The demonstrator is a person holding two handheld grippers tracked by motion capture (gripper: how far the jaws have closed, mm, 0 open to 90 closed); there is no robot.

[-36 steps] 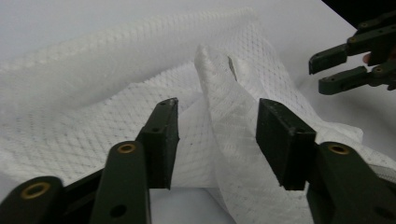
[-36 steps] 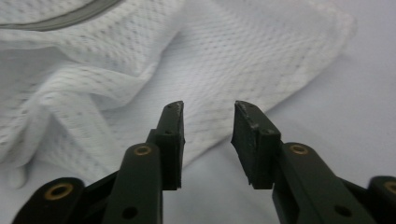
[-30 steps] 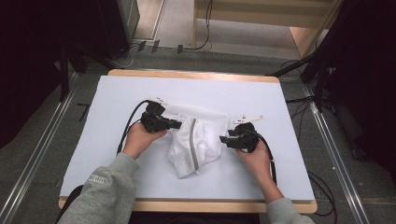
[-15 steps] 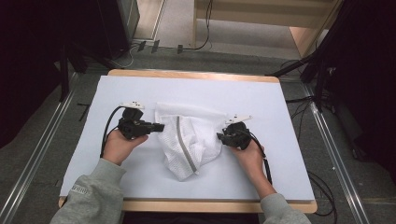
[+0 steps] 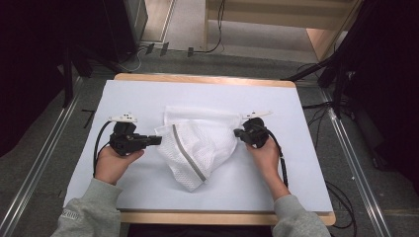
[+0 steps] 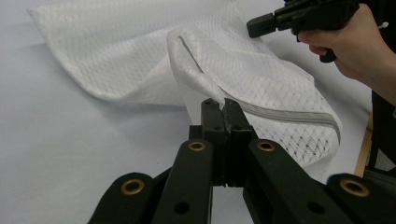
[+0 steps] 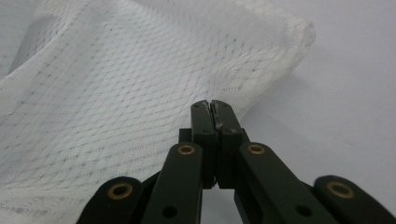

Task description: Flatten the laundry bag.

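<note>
Two tongs work one white mesh laundry bag [image 5: 197, 143], which lies crumpled at the middle of the white-covered counter [image 5: 296, 187] with its grey zipper [image 5: 188, 158] running from the far left edge toward the near corner. The left tongs [image 5: 157, 139] are pressed together on the bag's left edge, pinching a fold of mesh beside the zipper end (the left gripper view shows fabric caught between the closed jaws). The right tongs [image 5: 238, 132] are also pressed together at the bag's right edge; whether mesh is trapped between them cannot be told from the right gripper view, where the fabric lies just beyond the tips. The step in hand appears to be spreading the bag flat. To do it well, confirm both grips hold a single hem, then draw the hands apart evenly, left and right, keeping the tongs low over the counter. Pull until the zipper lies straight, without stretching the mesh or tearing it.
</note>
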